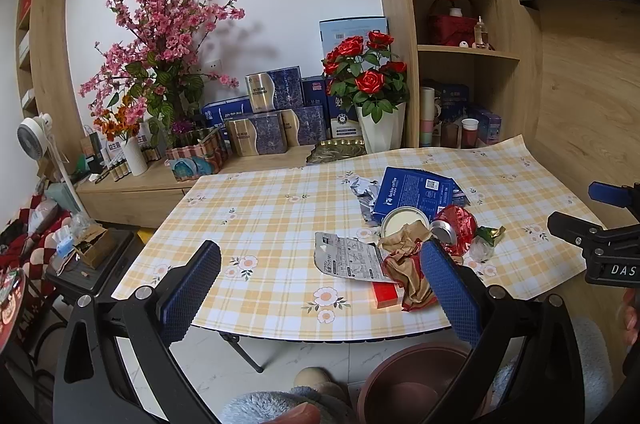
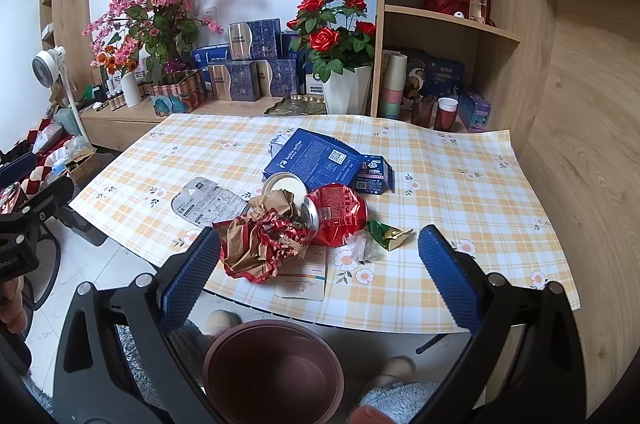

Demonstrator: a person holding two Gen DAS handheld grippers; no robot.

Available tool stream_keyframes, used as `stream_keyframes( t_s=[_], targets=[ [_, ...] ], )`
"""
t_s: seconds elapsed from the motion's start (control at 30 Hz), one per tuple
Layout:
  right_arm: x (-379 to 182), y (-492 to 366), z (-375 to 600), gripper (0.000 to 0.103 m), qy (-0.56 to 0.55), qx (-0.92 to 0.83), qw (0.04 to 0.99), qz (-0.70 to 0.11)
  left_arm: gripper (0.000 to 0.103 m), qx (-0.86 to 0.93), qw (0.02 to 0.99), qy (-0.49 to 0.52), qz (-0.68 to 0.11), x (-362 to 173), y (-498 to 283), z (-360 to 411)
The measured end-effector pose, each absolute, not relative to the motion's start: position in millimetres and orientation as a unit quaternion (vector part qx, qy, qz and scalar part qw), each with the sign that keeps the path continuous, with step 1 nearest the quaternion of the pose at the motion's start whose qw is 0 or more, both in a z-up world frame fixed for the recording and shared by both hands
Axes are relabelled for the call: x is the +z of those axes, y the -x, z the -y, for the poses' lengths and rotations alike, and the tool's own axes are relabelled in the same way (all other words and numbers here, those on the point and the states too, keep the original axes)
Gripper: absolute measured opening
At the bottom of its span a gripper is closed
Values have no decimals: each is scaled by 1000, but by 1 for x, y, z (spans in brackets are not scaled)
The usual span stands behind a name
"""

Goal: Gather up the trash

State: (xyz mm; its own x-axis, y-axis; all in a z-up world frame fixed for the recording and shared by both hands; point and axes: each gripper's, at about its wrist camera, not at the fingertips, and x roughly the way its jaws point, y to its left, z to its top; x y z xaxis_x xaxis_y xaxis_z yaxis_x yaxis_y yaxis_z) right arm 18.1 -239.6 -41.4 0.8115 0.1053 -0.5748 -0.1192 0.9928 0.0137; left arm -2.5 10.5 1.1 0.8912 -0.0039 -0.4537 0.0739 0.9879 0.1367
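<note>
Blue pads: both sets spread wide, nothing between them.
Right hand-held gripper (image 2: pixel 319 266): jaws agape, hovering at the near edge of the surface (image 2: pixel 460 160), aimed at the trash.
Left hand-held gripper (image 1: pixel 320 274): gaping too, empty, hanging just left of the pile.
Trash pile: crumpled wrapper (image 2: pixel 264 244) touching crushed red can (image 2: pixel 338 214); blue carton (image 2: pixel 316 160) behind; all bunched near the edge.
Bin (image 2: pixel 274 372): brown, on the floor under the near edge, likely placed so trash drops straight in.

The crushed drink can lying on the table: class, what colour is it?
Red crushed drink can, clearest in the right wrist view.
</note>
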Motion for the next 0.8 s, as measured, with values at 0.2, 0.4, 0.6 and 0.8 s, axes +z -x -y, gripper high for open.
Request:
stream_keyframes(
  t_s=[0.2,0.4,0.6,0.8],
  targets=[
    [-44,-17,240,97,10,55,952,-301,98,-22,970,-70,-230,5,2,-15],
    [-45,-16,243,97,8,52,951,-303,98,-23,970,-73,-229,6,2,-13],
    [-46,-15,244,97,6,50,951,-305,98,-24,970,-74,-230,5,2,-9],
    [-47,-16,245,97,4,49,950,-307,98,-25,970,-75,-232,4,2,-7]
  ],
)
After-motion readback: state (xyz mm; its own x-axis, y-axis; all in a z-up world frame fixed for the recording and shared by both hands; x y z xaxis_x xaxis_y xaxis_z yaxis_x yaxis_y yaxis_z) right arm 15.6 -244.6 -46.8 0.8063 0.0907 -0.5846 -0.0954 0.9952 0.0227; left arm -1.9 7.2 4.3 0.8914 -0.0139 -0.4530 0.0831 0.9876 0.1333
